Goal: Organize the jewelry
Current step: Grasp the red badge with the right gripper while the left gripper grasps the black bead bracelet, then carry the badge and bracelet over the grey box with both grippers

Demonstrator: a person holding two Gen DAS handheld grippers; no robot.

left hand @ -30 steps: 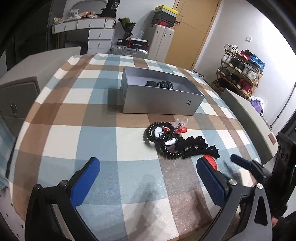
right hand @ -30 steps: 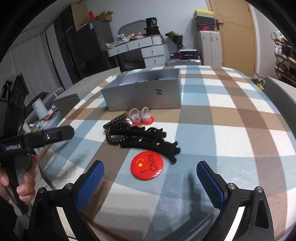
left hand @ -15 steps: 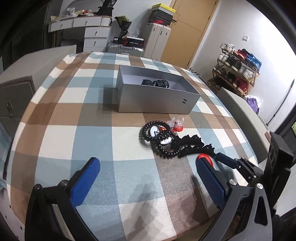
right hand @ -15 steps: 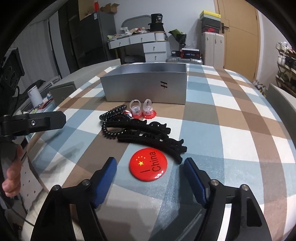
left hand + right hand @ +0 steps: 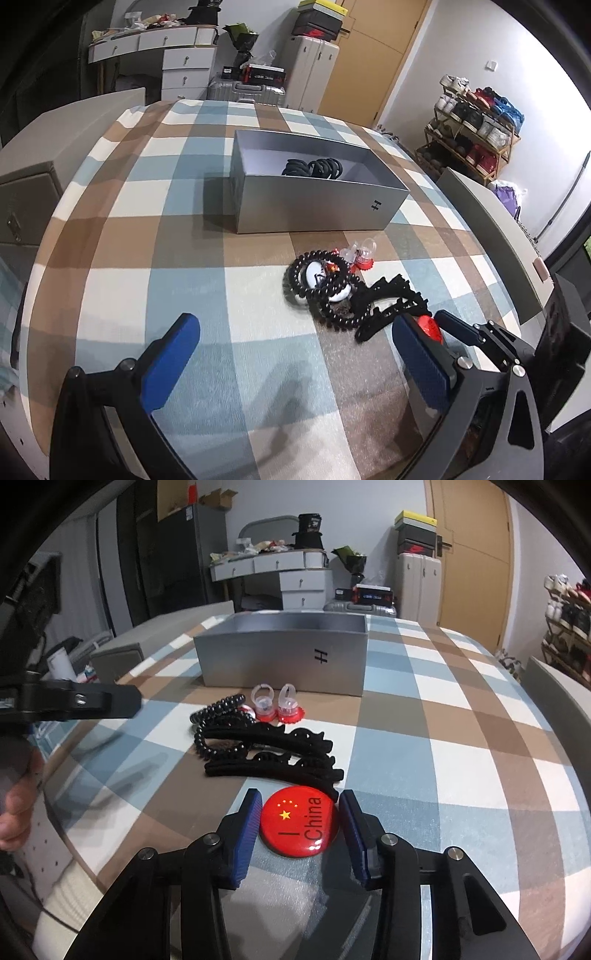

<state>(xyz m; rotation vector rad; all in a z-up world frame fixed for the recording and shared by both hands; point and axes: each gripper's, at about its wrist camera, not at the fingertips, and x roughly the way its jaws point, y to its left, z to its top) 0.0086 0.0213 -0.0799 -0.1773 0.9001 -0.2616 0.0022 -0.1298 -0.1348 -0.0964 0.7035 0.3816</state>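
On the checked table point(image 5: 461, 709), the right gripper point(image 5: 300, 825) had just been closing, its fingers point(image 5: 248, 825) bracketing the red badge point(image 5: 297, 823), not visibly pinching; left gripper point(image 5: 295, 365) spread, empty. A low, level squeeze should lift it toward the silver box point(image 5: 284, 657).

Materials/finish, items on worktop

Badge point(image 5: 298, 824): glossy red, smooth. Box point(image 5: 284, 657): matt grey, metal-look sheen. Hair claws point(image 5: 280, 753): matt blk plastic. Coil ties point(image 5: 317, 280): shiny blk plastic. Rings point(image 5: 275, 703): clear plastic. Worktop point(image 5: 461, 716) cover: checked cloth, matt. Hand-held gripper pads point(image 5: 245, 834): blue, ribbed.
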